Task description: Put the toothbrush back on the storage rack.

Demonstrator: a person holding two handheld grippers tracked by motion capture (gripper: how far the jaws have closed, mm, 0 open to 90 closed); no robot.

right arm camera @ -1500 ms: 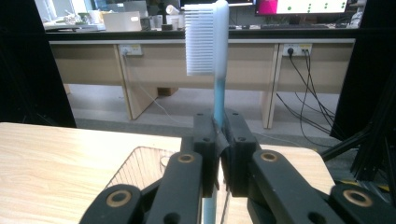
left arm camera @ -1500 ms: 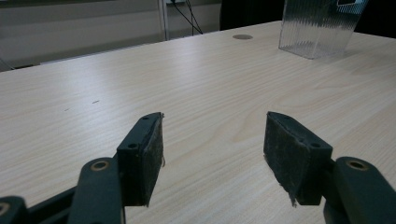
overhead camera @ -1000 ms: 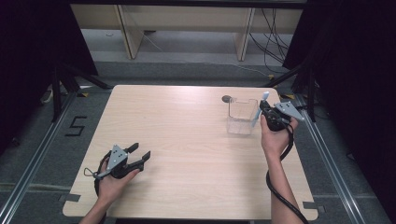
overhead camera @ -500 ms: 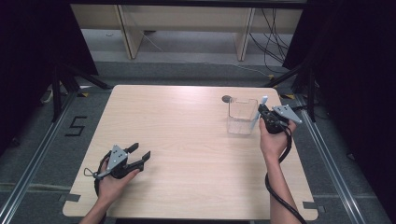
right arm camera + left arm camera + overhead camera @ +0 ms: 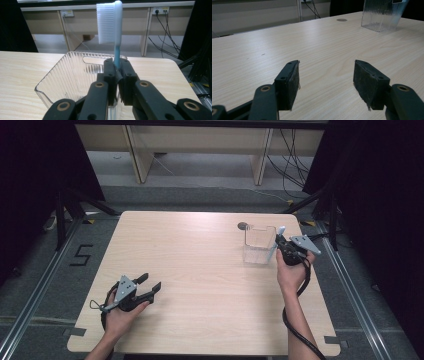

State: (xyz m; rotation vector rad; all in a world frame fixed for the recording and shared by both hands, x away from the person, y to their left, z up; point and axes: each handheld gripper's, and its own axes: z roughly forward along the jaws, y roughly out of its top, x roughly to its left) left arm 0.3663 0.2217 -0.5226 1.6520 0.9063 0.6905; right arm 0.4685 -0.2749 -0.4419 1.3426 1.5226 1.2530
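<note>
While right tongs (image 5: 117, 82) clamp upright toothbrush (image 5: 111, 22) beside bin (image 5: 67, 75) | left tongs (image 5: 325, 82) wide

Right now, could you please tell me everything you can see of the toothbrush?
The toothbrush has a slim blue neck that widens into a pale, whitish head carrying a dense block of white bristles, all plastic by the look of it. It stands upright, head up, bristles facing left in the right gripper view. The right gripper is shut on its neck, the black fingers pressing from both sides; the handle below is hidden. It is held just at the near rim of the clear ribbed plastic container, at the table's far right.
</note>
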